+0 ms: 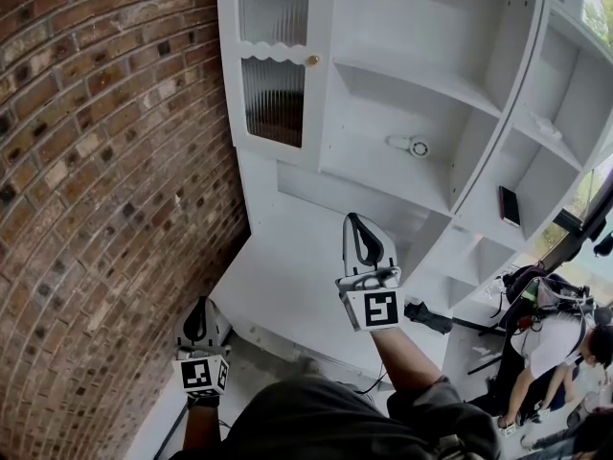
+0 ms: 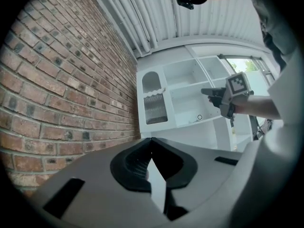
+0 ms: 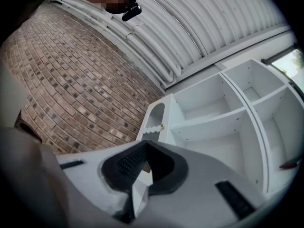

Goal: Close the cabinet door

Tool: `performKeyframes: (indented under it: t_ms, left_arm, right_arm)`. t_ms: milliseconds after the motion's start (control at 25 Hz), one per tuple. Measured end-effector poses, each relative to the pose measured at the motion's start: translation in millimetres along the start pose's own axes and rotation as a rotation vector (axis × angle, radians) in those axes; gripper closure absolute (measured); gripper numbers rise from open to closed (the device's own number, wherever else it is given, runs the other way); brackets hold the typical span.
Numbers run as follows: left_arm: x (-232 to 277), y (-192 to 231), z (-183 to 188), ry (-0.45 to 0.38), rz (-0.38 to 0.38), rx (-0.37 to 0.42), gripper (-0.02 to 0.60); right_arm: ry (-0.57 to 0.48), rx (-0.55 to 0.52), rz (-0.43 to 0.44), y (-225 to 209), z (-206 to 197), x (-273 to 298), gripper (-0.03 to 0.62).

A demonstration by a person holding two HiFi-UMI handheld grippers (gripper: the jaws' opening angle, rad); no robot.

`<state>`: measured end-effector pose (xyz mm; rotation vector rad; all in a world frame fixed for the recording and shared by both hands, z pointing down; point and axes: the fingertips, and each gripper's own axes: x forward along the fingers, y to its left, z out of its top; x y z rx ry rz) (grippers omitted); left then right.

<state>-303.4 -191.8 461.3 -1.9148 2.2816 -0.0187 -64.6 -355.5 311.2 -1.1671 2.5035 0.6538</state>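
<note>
The white cabinet (image 1: 421, 84) stands against the brick wall. Its door (image 1: 275, 60), with two ribbed glass panels and a small brass knob (image 1: 312, 60) on its right edge, covers the left compartment and looks flush with the cabinet front. The door (image 2: 154, 103) looks the same in the left gripper view. My right gripper (image 1: 355, 220) hangs in front of the lower shelves, below and right of the knob, shut with nothing in it and touching nothing. My left gripper (image 1: 198, 307) is low beside the brick wall, shut and empty, far from the door.
A curved brick wall (image 1: 105, 190) fills the left. On the open shelves lie a small round white object (image 1: 413, 146) and a dark flat item (image 1: 510, 205). A white counter (image 1: 287, 290) runs under the shelves. A person (image 1: 556, 348) stands among equipment at the lower right.
</note>
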Motion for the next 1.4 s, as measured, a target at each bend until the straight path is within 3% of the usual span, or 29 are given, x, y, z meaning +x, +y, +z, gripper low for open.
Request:
performKeyframes:
  t_ms: [1400]
  left_arm:
    - [5, -3, 3, 0.001, -0.008, 0.017, 0.58]
  right_arm:
    - [0.069, 0.032, 0.022, 9, -34, -23, 0.595]
